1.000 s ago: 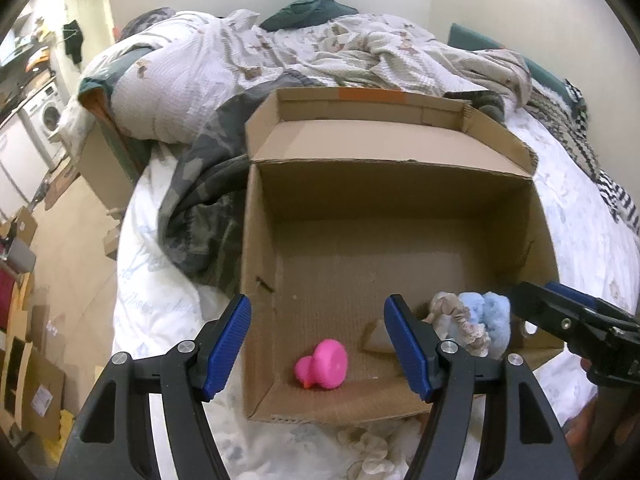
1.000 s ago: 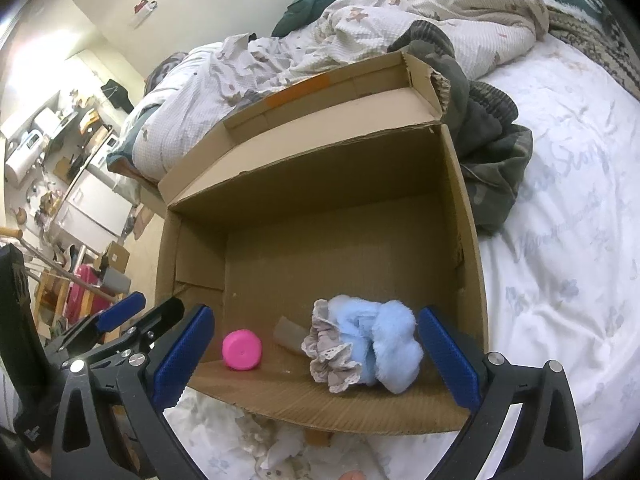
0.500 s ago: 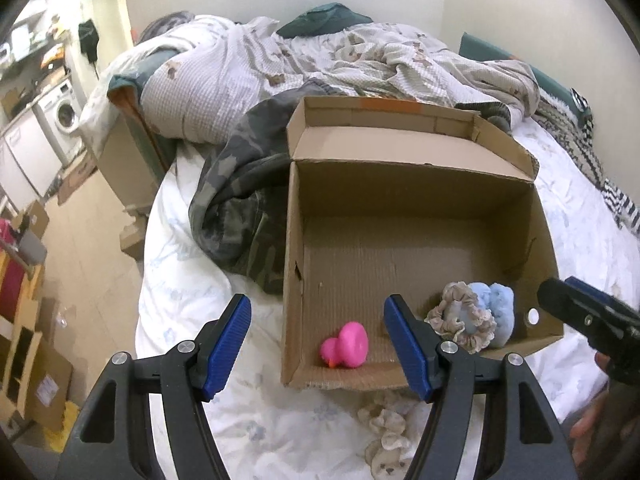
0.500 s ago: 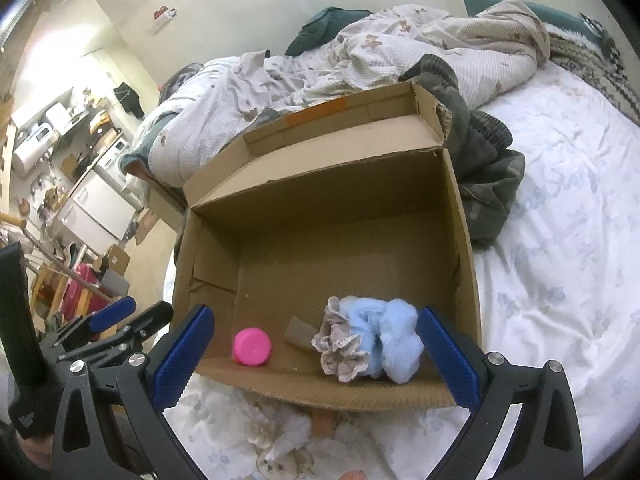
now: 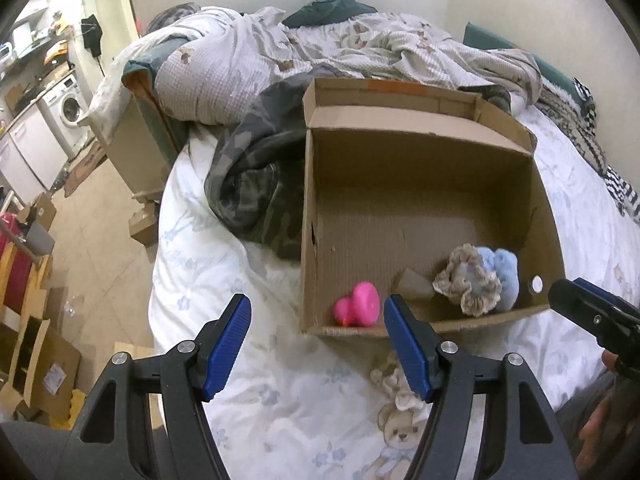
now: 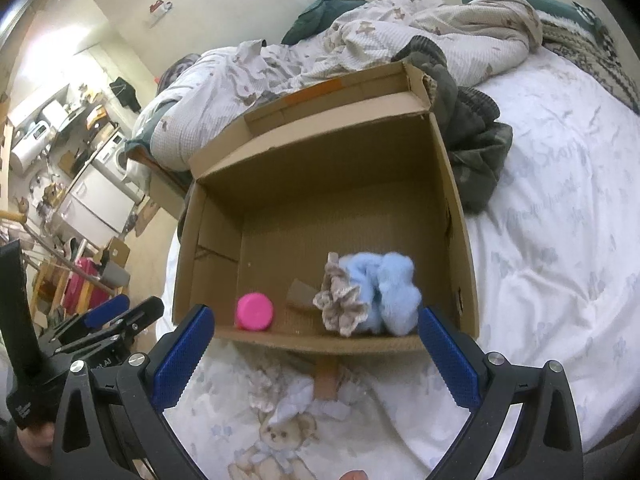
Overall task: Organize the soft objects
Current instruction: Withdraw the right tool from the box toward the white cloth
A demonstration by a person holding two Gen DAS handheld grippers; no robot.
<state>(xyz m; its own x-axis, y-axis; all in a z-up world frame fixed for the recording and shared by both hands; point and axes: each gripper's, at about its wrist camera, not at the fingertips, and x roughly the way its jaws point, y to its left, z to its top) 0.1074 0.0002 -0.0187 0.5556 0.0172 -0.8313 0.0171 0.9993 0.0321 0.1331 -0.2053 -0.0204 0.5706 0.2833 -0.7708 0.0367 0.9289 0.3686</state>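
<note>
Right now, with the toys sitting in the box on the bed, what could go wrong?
1. The cardboard box sits on a soft, rumpled bed sheet, so a bump might tip or slide it.
2. The pink toy and the blue fluffy thing lie right by the low near wall, so they might tumble out.
3. Both tongs, left and right, are open and empty, close to that wall.

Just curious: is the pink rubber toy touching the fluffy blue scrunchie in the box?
Apart. The right wrist view shows bare cardboard floor between the pink rubber toy and the fluffy blue scrunchie.
</note>
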